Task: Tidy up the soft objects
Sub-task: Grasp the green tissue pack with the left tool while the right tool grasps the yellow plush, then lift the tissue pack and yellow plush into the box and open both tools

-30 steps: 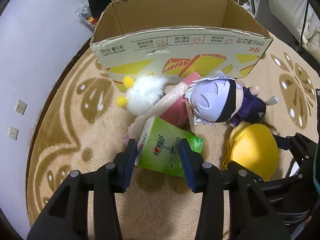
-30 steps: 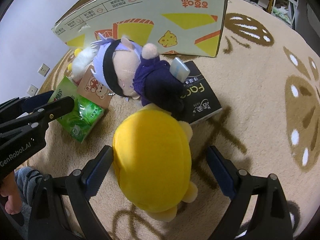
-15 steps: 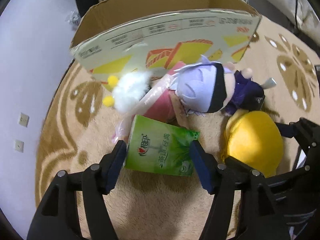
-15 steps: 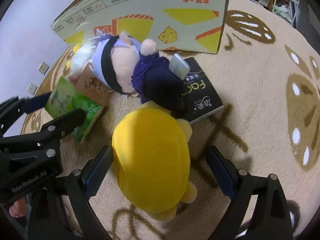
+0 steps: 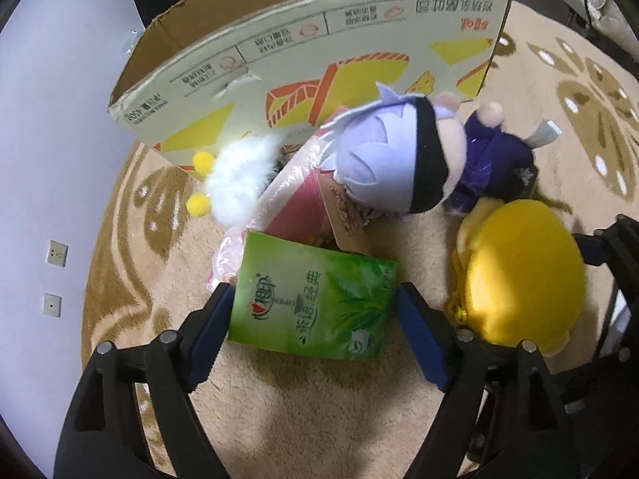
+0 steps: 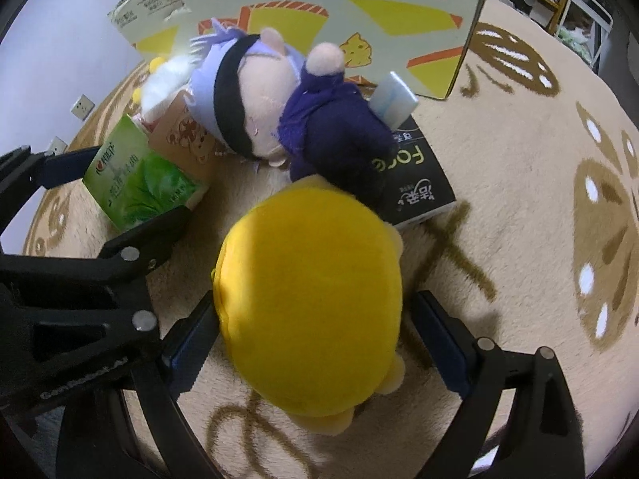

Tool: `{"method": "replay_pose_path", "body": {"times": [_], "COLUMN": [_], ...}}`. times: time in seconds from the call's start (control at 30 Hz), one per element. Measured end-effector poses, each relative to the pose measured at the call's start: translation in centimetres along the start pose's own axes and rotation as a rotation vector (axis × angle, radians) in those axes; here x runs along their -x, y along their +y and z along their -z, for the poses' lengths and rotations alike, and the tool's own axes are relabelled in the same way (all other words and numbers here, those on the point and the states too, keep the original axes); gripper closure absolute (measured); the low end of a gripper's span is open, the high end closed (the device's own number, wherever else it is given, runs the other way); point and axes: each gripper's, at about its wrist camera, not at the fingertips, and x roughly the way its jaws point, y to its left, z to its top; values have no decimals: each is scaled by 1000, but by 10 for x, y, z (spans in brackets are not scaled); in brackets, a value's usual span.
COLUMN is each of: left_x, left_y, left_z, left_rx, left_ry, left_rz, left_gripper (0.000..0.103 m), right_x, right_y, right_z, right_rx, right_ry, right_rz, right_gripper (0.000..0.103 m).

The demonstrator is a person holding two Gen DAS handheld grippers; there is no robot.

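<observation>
My left gripper (image 5: 315, 315) is open, its fingers on either side of a green tissue pack (image 5: 315, 299) lying on the rug; the pack also shows in the right wrist view (image 6: 139, 175). My right gripper (image 6: 309, 327) is open around a yellow plush (image 6: 311, 303), which also shows in the left wrist view (image 5: 523, 271). A purple-haired doll (image 5: 403, 163) lies beyond, next to a white fluffy toy (image 5: 239, 179) and a pink package (image 5: 295, 203). The open cardboard box (image 5: 319, 56) stands behind them.
A black tissue pack (image 6: 415, 183) lies under the doll's body, with a small pale packet (image 6: 393, 97) on it. The patterned beige rug (image 6: 539, 199) extends to the right. A purple wall with sockets (image 5: 56, 253) is on the left.
My left gripper has opened wider and moved forward, so its fingers now flank the green tissue pack. My right gripper has advanced around the yellow plush.
</observation>
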Motion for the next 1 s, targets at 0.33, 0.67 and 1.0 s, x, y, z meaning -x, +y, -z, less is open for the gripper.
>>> {"method": "replay_pose_path", "body": {"times": [0.33,0.67,1.0], "left_x": [2,25,61], "left_y": [21,50,67], "left_z": [1,8,17], "left_rx": [69,156,269], "left_ry": [9,-51,-160], "left_rz": [16,-16,-72], "left_gripper": [25,25,25], "right_x": [12,46,94], "right_y": [-2,-18,-36], "right_z": [2,3,7], "right_rx": [3,-75,-159], "right_ry": [-43,-139,-302], "right_rz": [-3,-20,-34], "right_gripper": [27,29,29]}}
